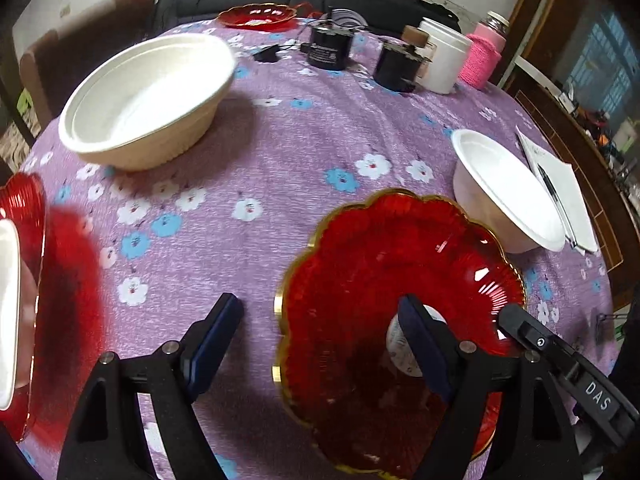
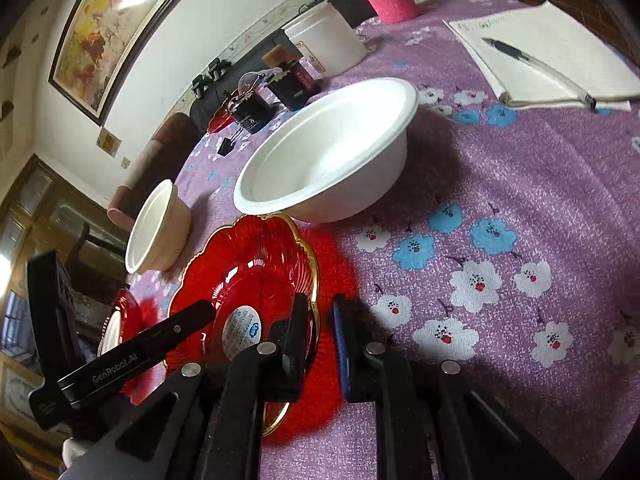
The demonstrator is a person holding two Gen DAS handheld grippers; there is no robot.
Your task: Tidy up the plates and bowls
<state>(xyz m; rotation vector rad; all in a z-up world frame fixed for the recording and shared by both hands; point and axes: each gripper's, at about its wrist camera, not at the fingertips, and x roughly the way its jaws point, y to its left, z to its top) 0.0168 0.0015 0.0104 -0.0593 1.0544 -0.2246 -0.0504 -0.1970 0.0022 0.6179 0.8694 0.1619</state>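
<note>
A red glass plate [image 1: 380, 260] with a gold scalloped rim lies on the purple flowered cloth. My left gripper [image 1: 318, 320] stands wide open across its near-left rim, one finger inside the plate and the other over bare cloth. My right gripper [image 2: 318, 320] straddles the same plate [image 2: 256, 272] at its opposite rim. Its jaws stand a narrow gap apart and the gold rim passes between them without being pressed. A white bowl [image 2: 332, 152] sits just beyond the plate. A larger cream bowl [image 1: 148, 96] stands farther left.
Another red plate [image 1: 20, 220] with something white on it sits at the left edge, and a third red plate [image 1: 256, 14] at the far side. A notebook with a pen [image 2: 552, 52], a white jar [image 1: 444, 56], a pink bottle [image 1: 484, 56] and black devices [image 1: 328, 48] line the back.
</note>
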